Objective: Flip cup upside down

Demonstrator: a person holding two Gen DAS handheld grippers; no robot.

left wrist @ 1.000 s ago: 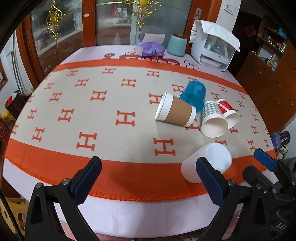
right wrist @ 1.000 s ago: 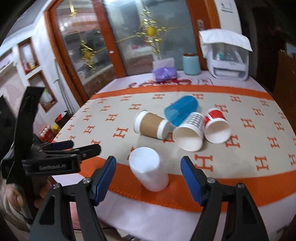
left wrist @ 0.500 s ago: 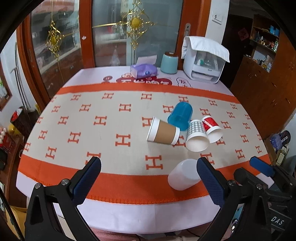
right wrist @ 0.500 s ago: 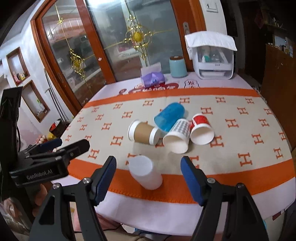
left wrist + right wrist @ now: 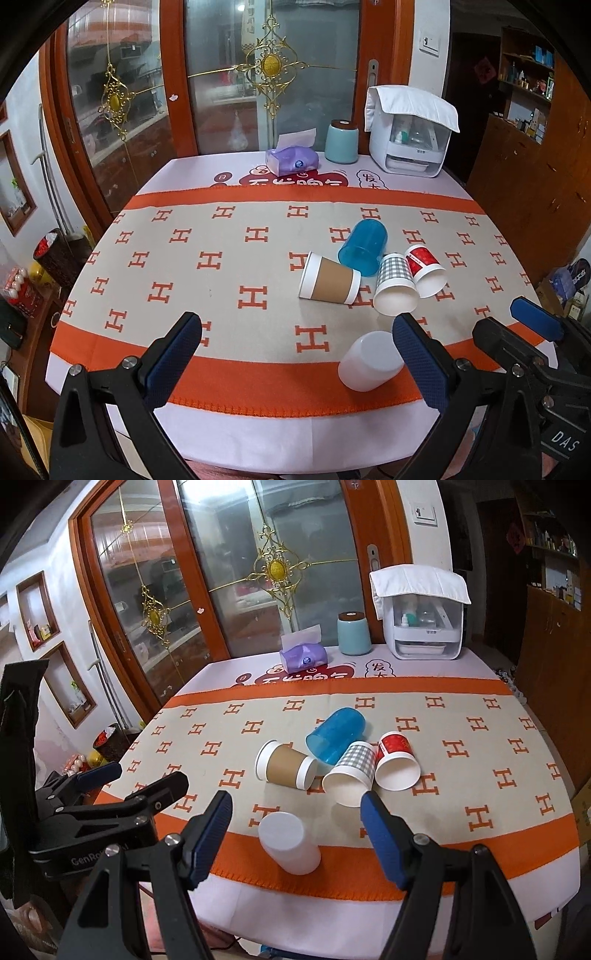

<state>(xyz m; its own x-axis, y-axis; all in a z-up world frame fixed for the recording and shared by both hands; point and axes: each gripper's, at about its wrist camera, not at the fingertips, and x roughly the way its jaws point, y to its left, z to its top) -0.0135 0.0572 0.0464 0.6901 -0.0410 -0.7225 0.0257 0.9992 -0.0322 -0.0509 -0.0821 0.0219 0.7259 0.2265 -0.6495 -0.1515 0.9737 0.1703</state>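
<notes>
A translucent white plastic cup [image 5: 289, 842] lies on its side on the orange border of the H-patterned tablecloth [image 5: 461, 775], closed base toward the cameras, long axis running away toward four other toppled cups. It sits squarely between the wide-open right gripper [image 5: 296, 843]; the left gripper [image 5: 297, 363], equally wide and empty, has it off to its right [image 5: 370, 360].

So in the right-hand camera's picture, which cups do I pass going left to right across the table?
Brown sleeved paper cup → white plastic cup → blue plastic cup → grey checked paper cup → red paper cup.
</notes>
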